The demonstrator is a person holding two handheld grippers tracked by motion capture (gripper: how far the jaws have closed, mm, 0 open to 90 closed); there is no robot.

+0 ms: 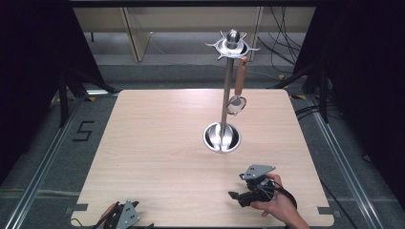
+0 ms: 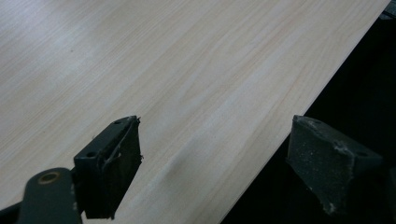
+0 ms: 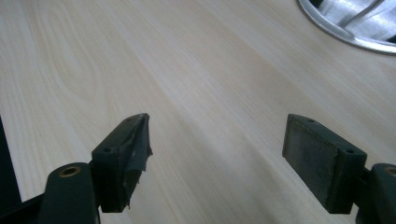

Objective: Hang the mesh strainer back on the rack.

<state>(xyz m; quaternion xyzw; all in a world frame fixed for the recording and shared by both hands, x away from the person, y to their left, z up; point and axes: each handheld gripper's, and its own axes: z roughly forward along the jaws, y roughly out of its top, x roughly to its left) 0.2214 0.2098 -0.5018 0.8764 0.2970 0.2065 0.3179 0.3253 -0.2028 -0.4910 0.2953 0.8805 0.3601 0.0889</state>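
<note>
My left gripper [image 1: 125,215] sits at the near left corner of the table [image 1: 157,143], low over the edge. In the left gripper view its jaws stand wide apart with nothing between them, one over the pale wood and the other past the table's edge above the dark floor. I judge this hand to be parked, waiting.

Moving right, the stand [image 1: 223,95] rises from the middle of the table: a steel pole set in a round metal base [image 1: 222,137], with a hooked crown [image 1: 232,45] at the top. From one hook on the right side of that crown hangs the small strainer [image 1: 237,98], its wooden handle up and its mesh bowl down, just beside the pole and well above the base.

Farther right and near me, my right gripper [image 1: 239,192] rests over the front of the table, held in my hand [image 1: 277,202] and turned leftward. In the right gripper view its jaws are spread too, empty, with the rim of the base [image 3: 345,28] showing at the top right.

So I take it that the strainer is on its hook and neither tool has anything. If I am to fetch it next, my right gripper must rise and travel forward to the handle, close on the wood, then lift it up off the hook without knocking the pole.
</note>
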